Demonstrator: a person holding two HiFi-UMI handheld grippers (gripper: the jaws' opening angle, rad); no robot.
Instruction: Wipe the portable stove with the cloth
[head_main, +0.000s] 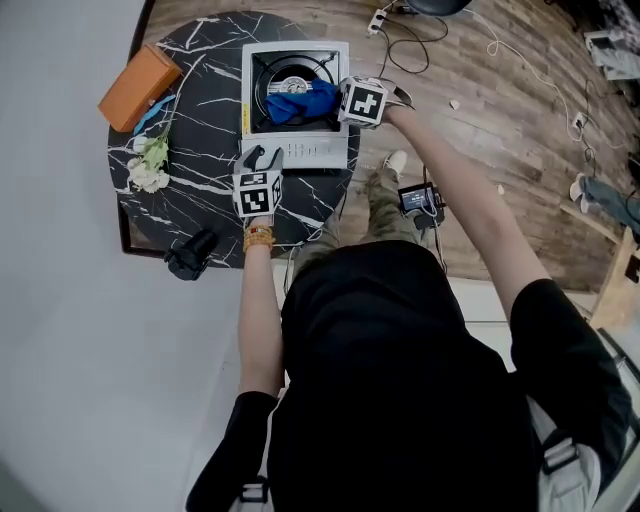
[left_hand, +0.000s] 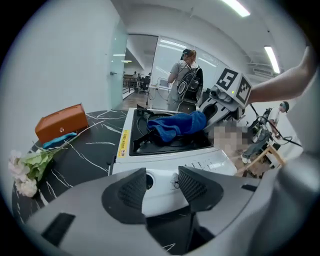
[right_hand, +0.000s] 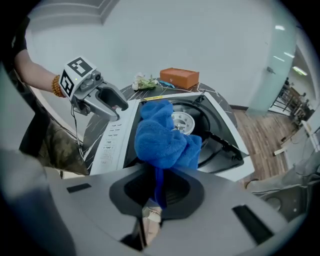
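Observation:
A white portable stove (head_main: 322, 152) with a black burner well stands on the black marble table (head_main: 205, 110). A blue cloth (head_main: 300, 103) lies bunched in that well, over the burner (right_hand: 181, 121). My right gripper (right_hand: 159, 187) is shut on a fold of the blue cloth (right_hand: 165, 137), at the stove's right side (head_main: 345, 108). At the stove's front left edge my left gripper (head_main: 262, 157) stands open. Its pads (left_hand: 131, 187) flank the white front panel (left_hand: 170, 167) and knob without visibly pressing on it.
An orange box (head_main: 140, 87), a blue strap and white flowers (head_main: 148, 165) lie on the table's left part. A black object (head_main: 190, 255) sits at the near table edge. Cables run over the wood floor (head_main: 480, 90) to the right. A person (left_hand: 182, 80) stands far behind.

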